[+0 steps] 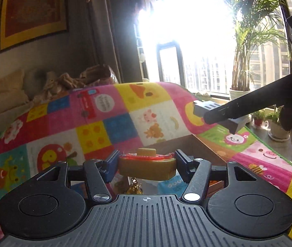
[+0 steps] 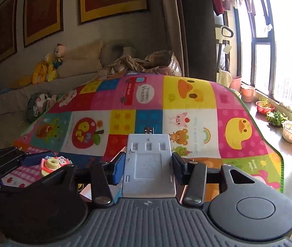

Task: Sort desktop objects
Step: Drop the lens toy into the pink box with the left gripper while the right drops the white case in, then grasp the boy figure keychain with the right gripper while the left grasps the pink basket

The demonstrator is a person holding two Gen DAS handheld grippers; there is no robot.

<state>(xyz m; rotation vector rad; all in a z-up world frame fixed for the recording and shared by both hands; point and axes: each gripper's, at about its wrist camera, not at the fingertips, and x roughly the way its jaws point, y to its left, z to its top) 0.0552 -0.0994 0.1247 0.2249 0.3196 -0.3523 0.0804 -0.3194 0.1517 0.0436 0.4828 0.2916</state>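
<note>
Above the bright play mat (image 2: pixel 189 103), left gripper (image 1: pixel 147 165) clamps a gold ingot charm (image 1: pixel 147 167), right gripper (image 2: pixel 148 165) a grey plug adapter (image 2: pixel 149 164); either could slip if jolted.

A colourful patchwork play mat (image 2: pixel 189 111) covers the worktop, its squares printed with yellow ducks, a red truck, an apple, a frog, a bear and pigs. A green trim runs along its right edge, which droops over the side near the window. At the near edge, a bare strip of brown worktop (image 1: pixel 189 144) shows beside the mat. On the mat at the near left lies a small pink-and-yellow toy (image 2: pixel 52 163), partly hidden.
</note>
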